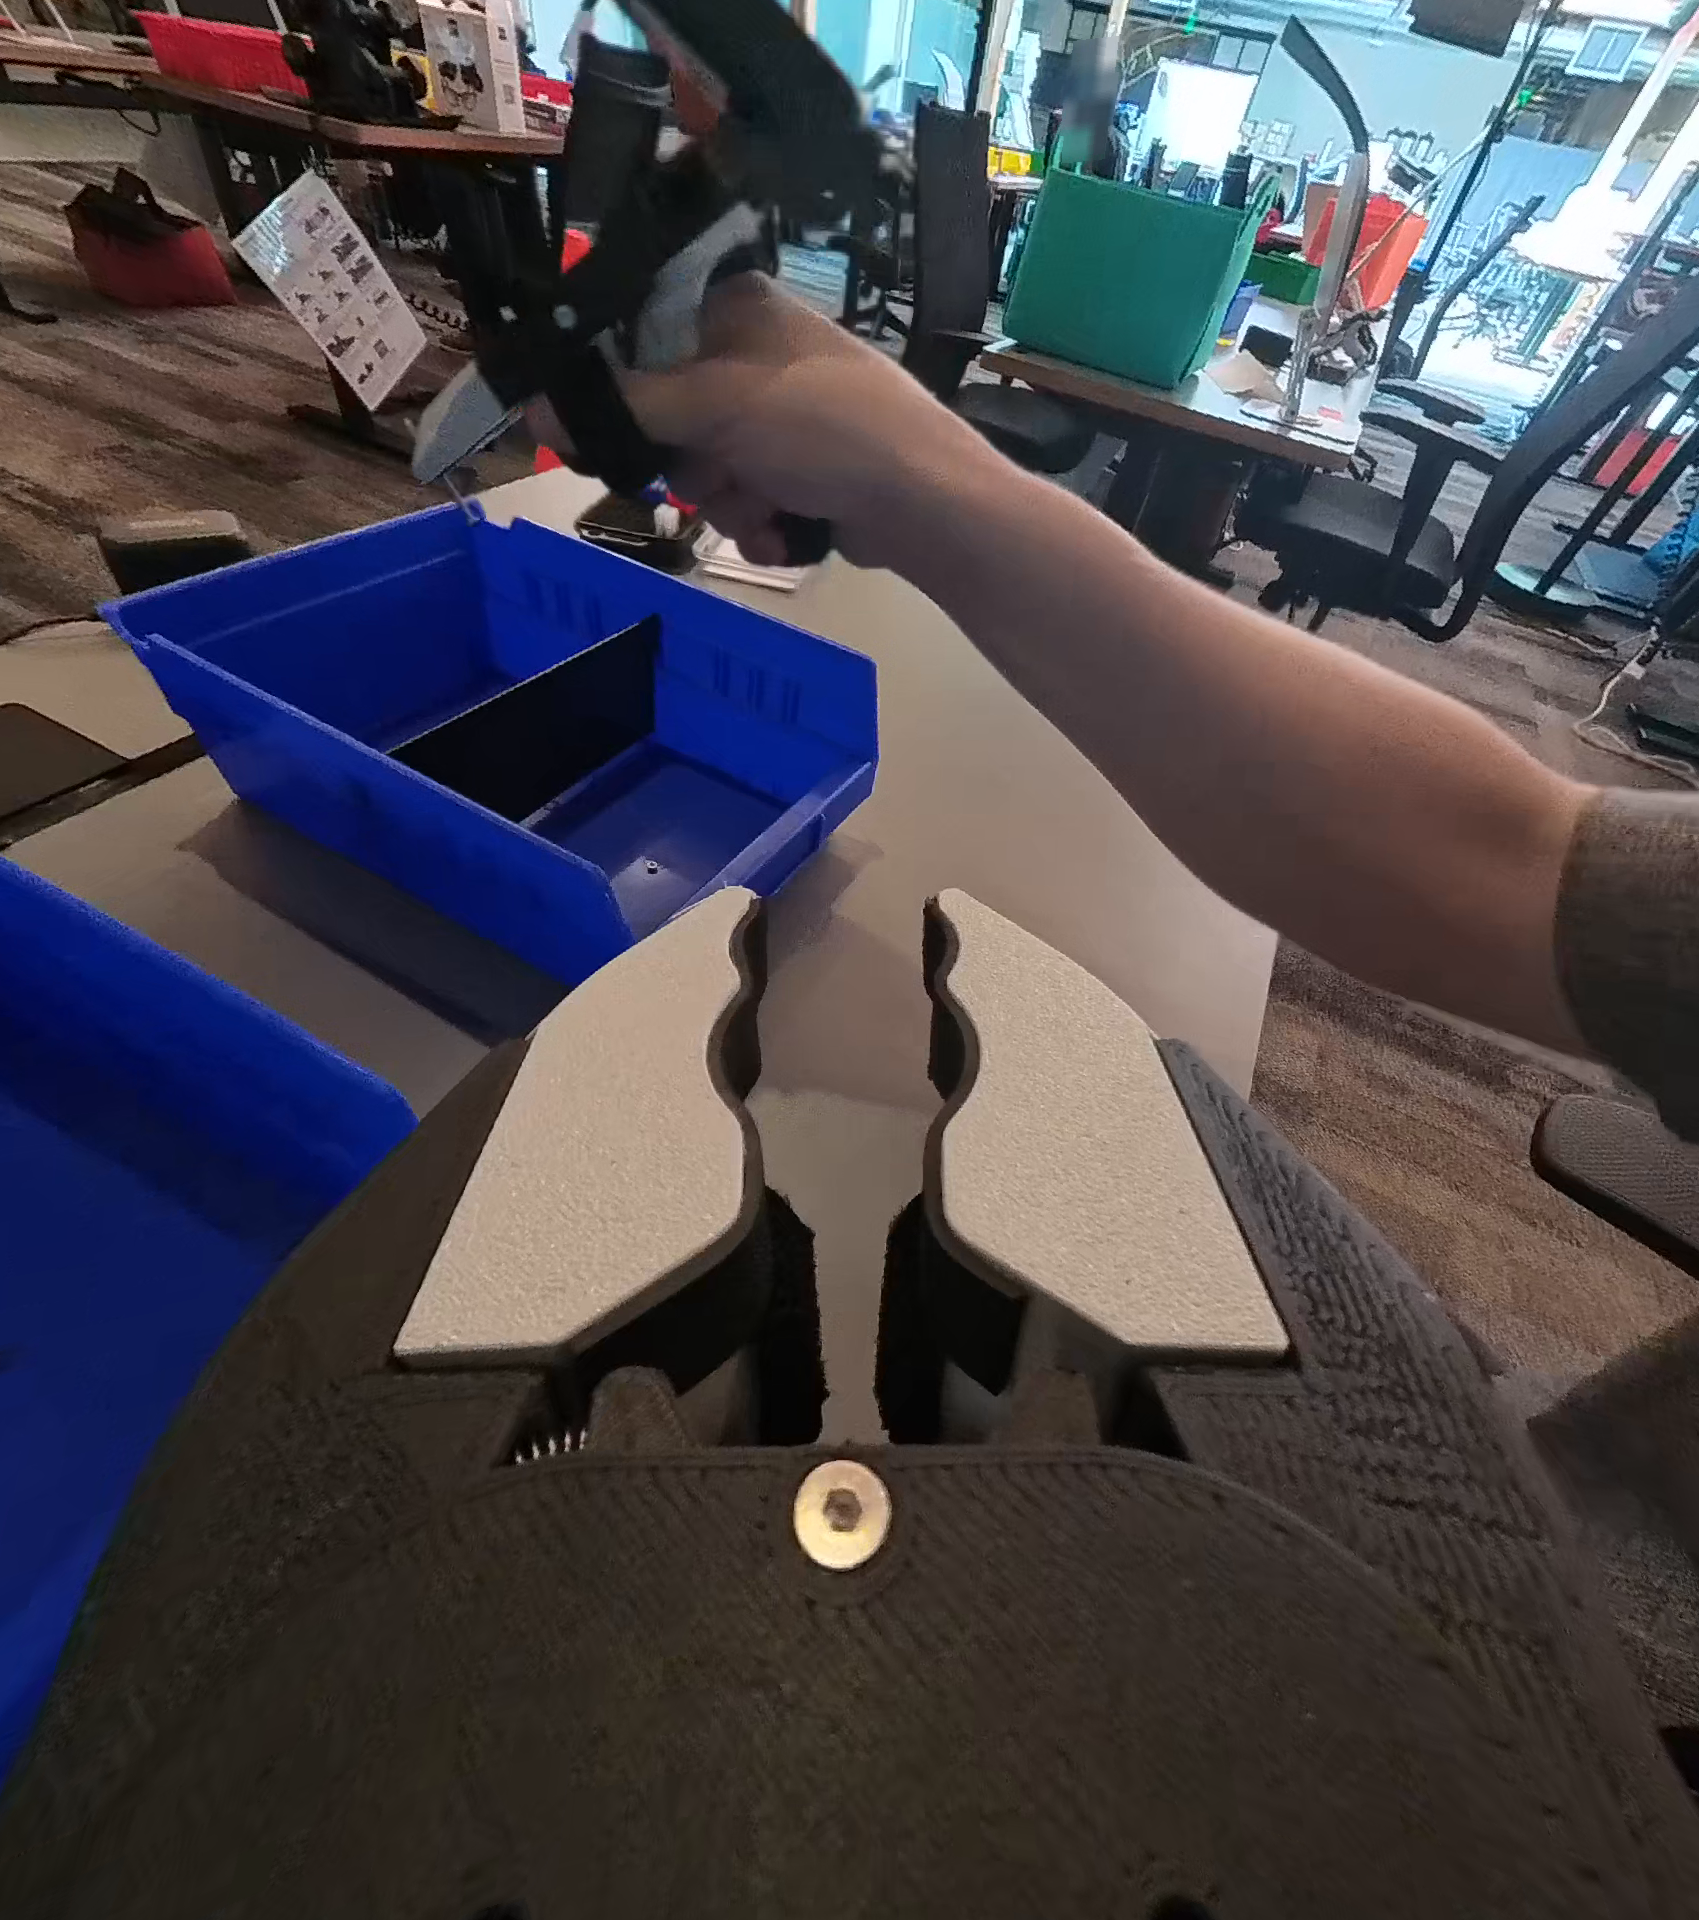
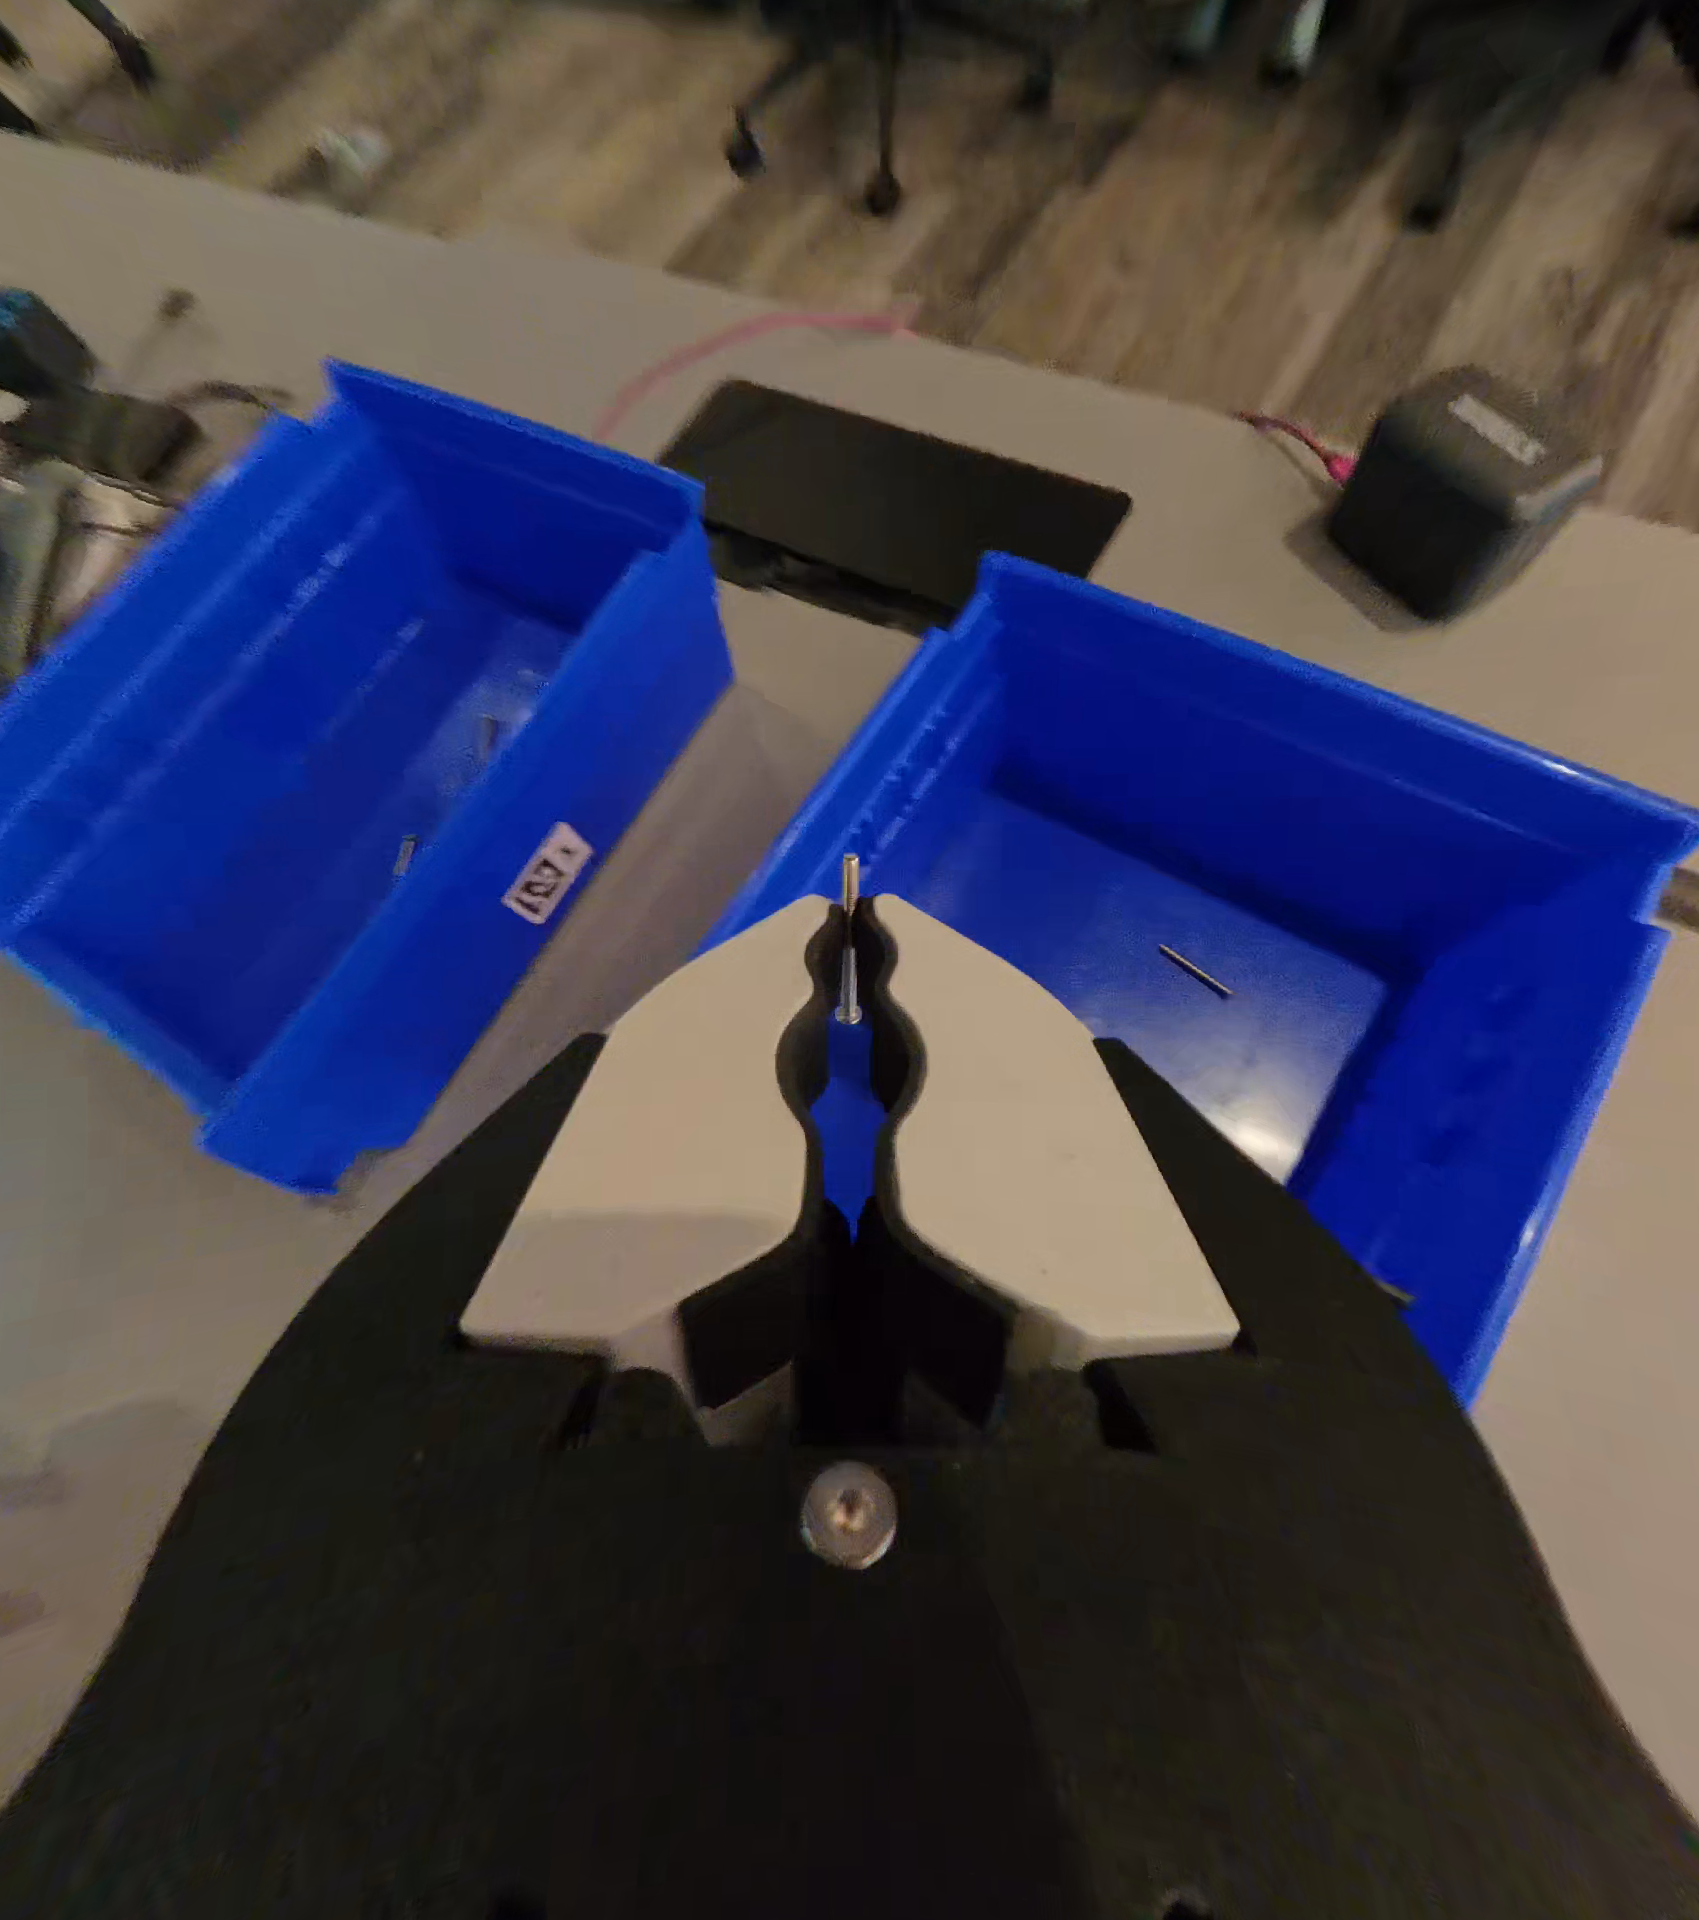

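Observation:
My right gripper (image 2: pixel 853 912) is shut on a thin metal pin (image 2: pixel 850 881) that sticks out past the fingertips. It hangs over the near left corner of a blue bin (image 2: pixel 1344 748) with one loose pin (image 2: pixel 1194 971) on its floor. The left wrist view shows this gripper (image 1: pixel 445 462) in a person's hand, above the far end of a blue bin (image 1: pixel 388 790) with a black divider (image 1: pixel 554 717), the pin (image 1: pixel 464 499) hanging from its tips. My left gripper (image 1: pixel 845 920) is open and empty, just above the grey table (image 1: pixel 980 748) beside that bin.
A second blue bin (image 2: pixel 201 914) with a label and a few small pins stands to the left; a blue bin (image 1: pixel 45 1195) holding a pin is at the left edge. A black pad (image 2: pixel 886 499) and a dark box (image 2: pixel 1458 488) lie behind. The person's forearm (image 1: pixel 1240 748) crosses the table. One gripper's finger ends stand about 25 centimetres off the other's.

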Demonstrator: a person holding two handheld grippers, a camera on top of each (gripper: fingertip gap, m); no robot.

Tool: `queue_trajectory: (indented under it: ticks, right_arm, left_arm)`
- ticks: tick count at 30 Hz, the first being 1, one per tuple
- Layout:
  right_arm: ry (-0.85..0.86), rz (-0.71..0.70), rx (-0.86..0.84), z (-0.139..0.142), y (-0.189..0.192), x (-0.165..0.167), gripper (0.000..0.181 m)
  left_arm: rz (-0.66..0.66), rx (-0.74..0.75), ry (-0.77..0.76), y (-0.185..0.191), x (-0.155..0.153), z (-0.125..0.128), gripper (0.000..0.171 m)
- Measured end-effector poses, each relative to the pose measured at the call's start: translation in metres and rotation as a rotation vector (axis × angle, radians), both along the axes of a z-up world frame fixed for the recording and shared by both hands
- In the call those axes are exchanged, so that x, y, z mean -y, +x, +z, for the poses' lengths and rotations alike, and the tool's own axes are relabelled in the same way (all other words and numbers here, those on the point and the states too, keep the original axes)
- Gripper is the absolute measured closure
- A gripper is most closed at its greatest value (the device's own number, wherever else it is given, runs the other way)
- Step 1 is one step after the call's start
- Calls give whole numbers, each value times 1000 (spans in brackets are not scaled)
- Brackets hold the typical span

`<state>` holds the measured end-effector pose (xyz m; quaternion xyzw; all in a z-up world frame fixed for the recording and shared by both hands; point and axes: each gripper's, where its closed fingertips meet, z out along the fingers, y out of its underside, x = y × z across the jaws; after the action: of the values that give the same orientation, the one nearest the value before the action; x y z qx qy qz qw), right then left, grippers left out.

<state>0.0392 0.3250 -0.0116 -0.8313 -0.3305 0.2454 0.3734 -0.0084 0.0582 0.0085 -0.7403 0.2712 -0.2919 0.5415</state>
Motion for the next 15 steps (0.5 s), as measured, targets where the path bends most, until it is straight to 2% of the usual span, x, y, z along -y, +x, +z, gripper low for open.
queue_trajectory:
  ticks: [5,11,15]
  right_arm:
    - [-123,-47,173,-26,1,-39,179]
    - [-244,-45,344,-65,-1,-63,179]
    - [-263,-46,421,-93,2,-79,179]
  left_arm:
    - [4,15,-3,-8,-1,2,144]
    - [-10,23,-13,-11,0,1,146]
    - [-14,31,-10,-12,-1,1,148]
